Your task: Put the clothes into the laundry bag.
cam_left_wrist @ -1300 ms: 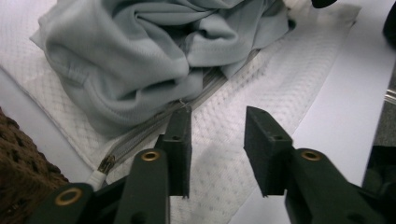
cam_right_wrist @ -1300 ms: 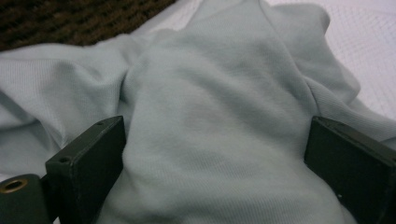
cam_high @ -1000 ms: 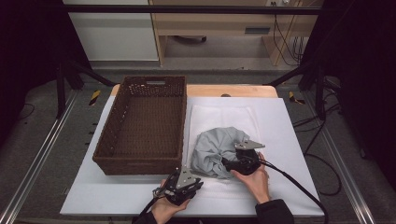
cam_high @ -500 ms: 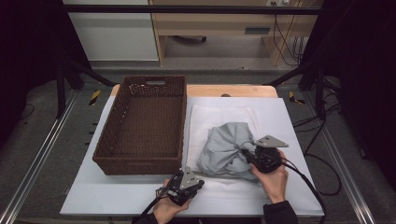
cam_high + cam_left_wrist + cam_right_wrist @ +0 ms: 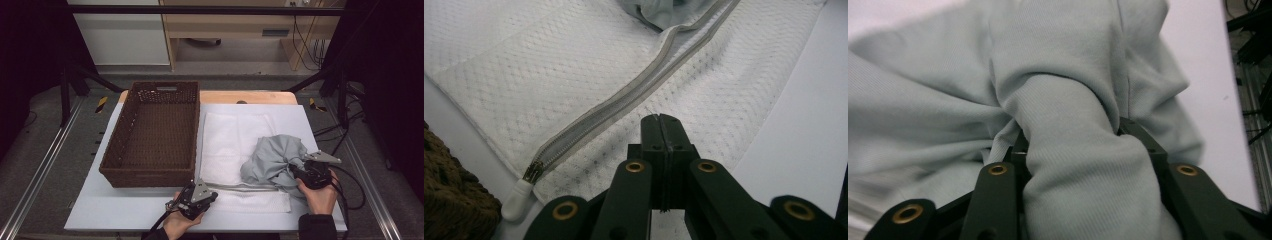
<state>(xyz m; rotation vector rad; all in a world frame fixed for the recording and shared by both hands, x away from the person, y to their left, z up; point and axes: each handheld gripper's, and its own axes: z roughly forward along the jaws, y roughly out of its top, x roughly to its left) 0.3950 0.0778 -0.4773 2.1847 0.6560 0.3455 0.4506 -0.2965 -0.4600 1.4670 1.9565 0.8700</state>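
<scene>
A white mesh laundry bag [image 5: 230,145] lies flat on the table, and its grey zipper [image 5: 624,100] is partly undone. My left gripper [image 5: 212,195] is shut at the bag's near left corner, its jaws [image 5: 663,117] pinched together on the mesh [image 5: 524,75]. A crumpled grey garment [image 5: 272,160] rests on the bag's right side. My right gripper [image 5: 292,170] grips a thick fold of that garment [image 5: 948,100]. The fold bulges between the jaws [image 5: 1073,135], which have just been opening a little.
A dark wicker basket [image 5: 150,135] stands on the left of the white table board [image 5: 310,120], and its corner shows in the left gripper view [image 5: 449,210]. The zipper pull [image 5: 519,197] lies by the basket. Metal rails and cables run along the table's sides.
My right gripper has moved to the right and dragged the grey garment along, from the bag's middle toward its right edge. The left gripper has stayed put.
</scene>
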